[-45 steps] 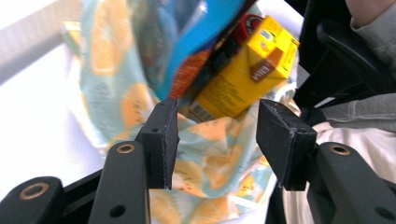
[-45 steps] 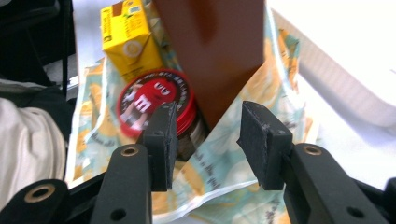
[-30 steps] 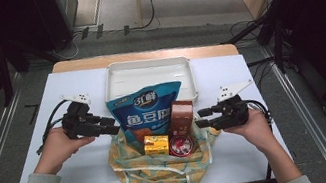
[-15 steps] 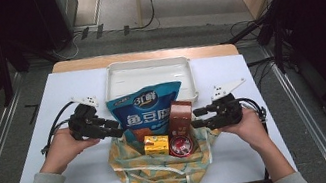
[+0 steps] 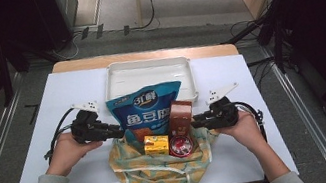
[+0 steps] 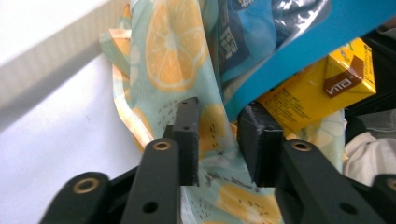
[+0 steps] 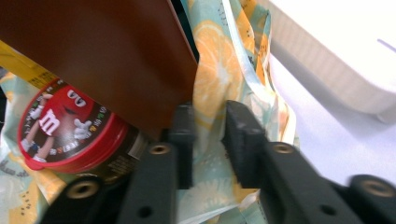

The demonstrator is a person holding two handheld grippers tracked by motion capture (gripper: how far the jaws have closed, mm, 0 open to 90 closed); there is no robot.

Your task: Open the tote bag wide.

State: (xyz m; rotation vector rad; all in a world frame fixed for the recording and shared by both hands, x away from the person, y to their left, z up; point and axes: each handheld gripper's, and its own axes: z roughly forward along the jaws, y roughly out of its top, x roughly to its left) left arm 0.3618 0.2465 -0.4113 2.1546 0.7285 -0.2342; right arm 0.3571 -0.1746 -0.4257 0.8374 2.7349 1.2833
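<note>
— Firstly, the left gripper (image 6: 217, 135): how do its jaws stand?

— They have just been closing, with a fold of the orange-print cloth bag (image 6: 212, 126) between them; whether the pads press on it I cannot tell. Just beyond the tips sits the blue snack bag (image 6: 280, 28), and to their right a yellow carton (image 6: 322, 88).

— And the right gripper (image 7: 210, 135)?

— The same: jaws just closing with the bag's opposite edge (image 7: 210, 98) between them, actual pressure on it not determinable. Immediately left of the tips lie a brown box (image 7: 93, 51) and a red-lidded candy tub (image 7: 65, 126), both inside the bag.

— Wider layout?

— In the high view the left gripper (image 5: 107, 130) and right gripper (image 5: 199, 119) face each other across the cloth bag (image 5: 160, 173), one at either side edge. A white tray (image 5: 147, 69) lies beyond the bag on the table (image 5: 74, 87).
</note>
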